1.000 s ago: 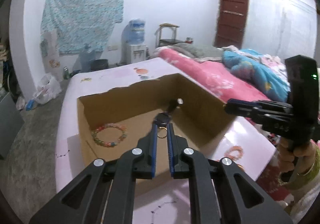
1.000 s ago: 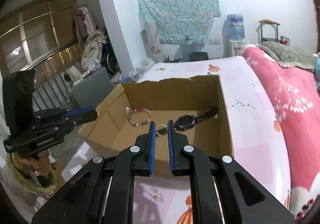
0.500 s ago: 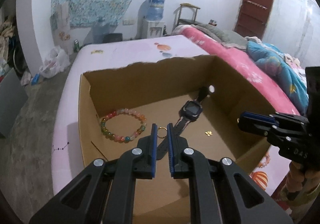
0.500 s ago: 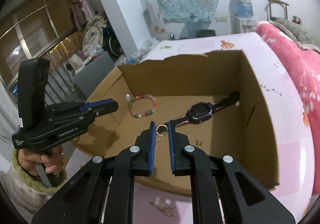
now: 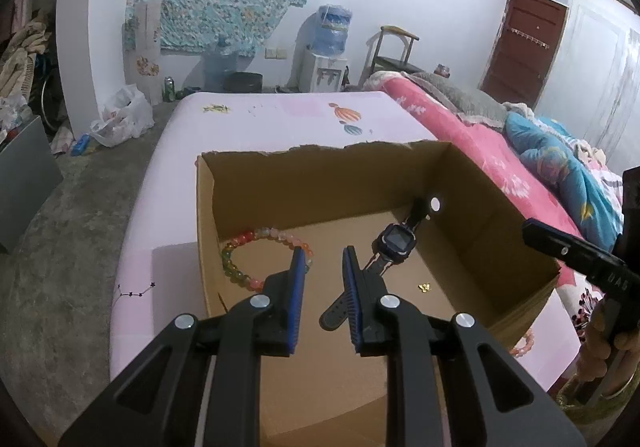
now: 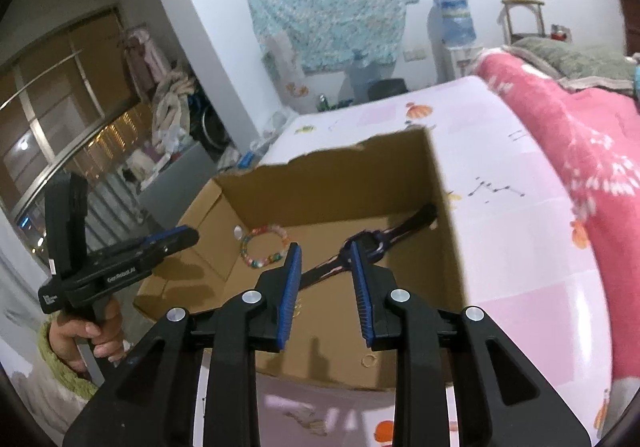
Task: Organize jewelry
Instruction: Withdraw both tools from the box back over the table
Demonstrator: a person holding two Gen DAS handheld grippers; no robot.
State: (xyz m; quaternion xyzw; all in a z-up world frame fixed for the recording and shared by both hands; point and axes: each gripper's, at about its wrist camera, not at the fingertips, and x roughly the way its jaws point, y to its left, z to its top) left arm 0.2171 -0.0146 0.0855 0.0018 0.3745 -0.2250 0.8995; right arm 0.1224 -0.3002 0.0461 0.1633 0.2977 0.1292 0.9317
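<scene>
jewelry sits inside the torn brown cardboard box (image 5: 304,191); the small gold ring (image 6: 368,360) lies below the right gripper (image 6: 323,271), nearer it than the left gripper (image 5: 320,271); both jaws are opening, nothing between them.

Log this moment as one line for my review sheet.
left gripper: opening, empty | right gripper: opening, empty | cardboard box: bead bracelet, watch
</scene>
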